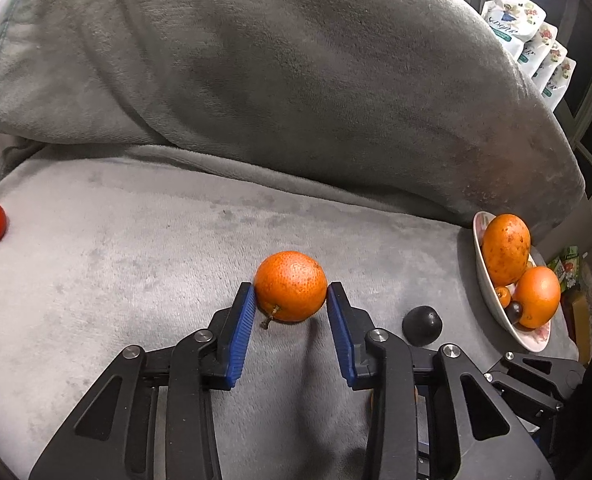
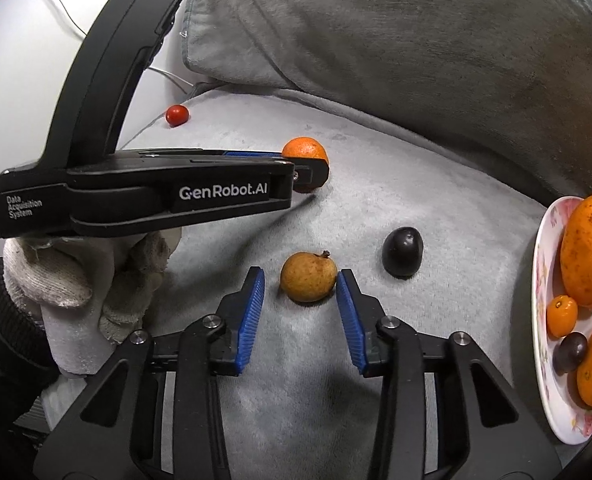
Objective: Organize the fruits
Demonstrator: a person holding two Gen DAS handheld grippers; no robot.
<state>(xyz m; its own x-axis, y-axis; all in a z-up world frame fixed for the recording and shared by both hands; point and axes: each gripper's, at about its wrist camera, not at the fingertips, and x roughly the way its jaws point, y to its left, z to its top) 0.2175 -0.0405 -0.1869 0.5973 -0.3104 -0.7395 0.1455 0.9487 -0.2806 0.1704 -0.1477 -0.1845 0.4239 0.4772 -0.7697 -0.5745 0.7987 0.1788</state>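
The left tool (image 1: 290,300) pinches the orange (image 1: 291,286) between its blue pads on the grey blanket (image 1: 136,260). The right tool (image 2: 300,286) is spread around the small brown fruit (image 2: 308,277), its right pad touching or nearly so.

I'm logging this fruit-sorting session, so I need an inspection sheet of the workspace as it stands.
Surface: grey plush blanket over a seat, a cushion behind it.
Job's things: orange, yellow-brown fruit, dark plum and cherry tomato loose on the blanket; floral plate holds a mango, a second orange and small fruits.
Clutter: nothing seen on the blanket.
Grippers: left tongs shut on the orange, touching both sides; right tongs open around the yellow-brown fruit.
Cables: thin white wires at the far left.
Surroundings: printed pouches stacked behind the cushion.
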